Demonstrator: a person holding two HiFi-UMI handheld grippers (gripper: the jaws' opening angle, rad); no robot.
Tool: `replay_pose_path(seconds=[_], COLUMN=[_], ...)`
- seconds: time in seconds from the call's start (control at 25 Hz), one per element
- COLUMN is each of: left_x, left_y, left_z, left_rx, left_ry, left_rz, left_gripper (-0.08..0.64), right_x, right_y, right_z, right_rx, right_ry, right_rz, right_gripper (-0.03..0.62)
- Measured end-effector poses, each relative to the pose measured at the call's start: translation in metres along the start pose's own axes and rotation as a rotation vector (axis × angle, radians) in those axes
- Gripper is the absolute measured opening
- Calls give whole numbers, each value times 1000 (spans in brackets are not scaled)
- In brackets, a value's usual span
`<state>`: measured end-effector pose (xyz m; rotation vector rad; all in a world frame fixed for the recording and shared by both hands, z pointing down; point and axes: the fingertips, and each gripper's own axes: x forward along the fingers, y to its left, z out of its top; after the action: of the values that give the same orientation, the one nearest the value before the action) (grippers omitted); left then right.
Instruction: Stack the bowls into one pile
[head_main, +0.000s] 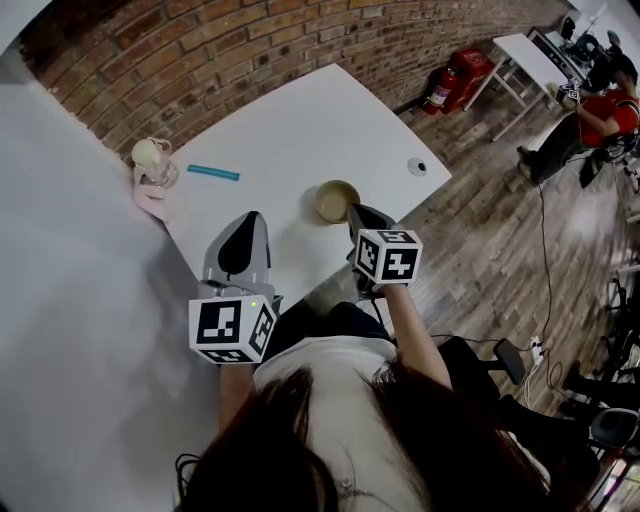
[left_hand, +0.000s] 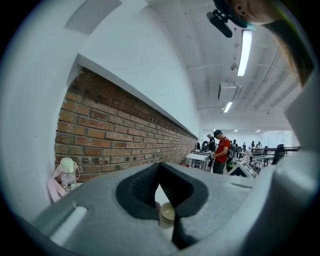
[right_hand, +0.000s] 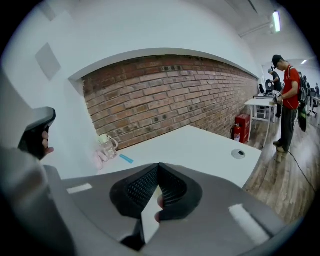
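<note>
Closed, empty fingers (left_hand: 140, 187) on left gripper (head_main: 250, 216) and right gripper (head_main: 356, 209); bowls (head_main: 335, 200) near table (head_main: 300, 130) edge.

Right gripper (right_hand: 159, 169): jaw tips being held together; white table (right_hand: 200, 142) being seen through slot beneath tips, plus small pinkish edge, not identifiable. Bottle (right_hand: 105, 145) with pale lid being shown ahead-left, upright, near brick wall (right_hand: 170, 95); blue strip (right_hand: 126, 158) being shown just right of it on table. Round grommet (right_hand: 239, 154) being shown ahead-right near table edge. Red fire extinguisher (right_hand: 243, 127) and person (right_hand: 288, 95) in red shirt being seen far ahead-right. Left gripper (right_hand: 37, 130) being glimpsed at left edge.
</note>
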<state>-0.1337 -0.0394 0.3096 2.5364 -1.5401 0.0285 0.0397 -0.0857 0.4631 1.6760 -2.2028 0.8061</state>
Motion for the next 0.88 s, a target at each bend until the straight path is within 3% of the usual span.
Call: replay_pose_path(seconds=[0.32,0.88], left_x=[18,32], left_y=[-19,-73], left_z=[5,-6], left_rx=[1,0], left_ry=[-5,7], left_rz=[25,78], left_gripper=[0,0], right_x=[-20,-67], right_y=[-12,-31], right_z=[29,67], right_rx=[-102,-263], right_ry=[-82,-266], right_rz=[12,104], right_gripper=[3,0])
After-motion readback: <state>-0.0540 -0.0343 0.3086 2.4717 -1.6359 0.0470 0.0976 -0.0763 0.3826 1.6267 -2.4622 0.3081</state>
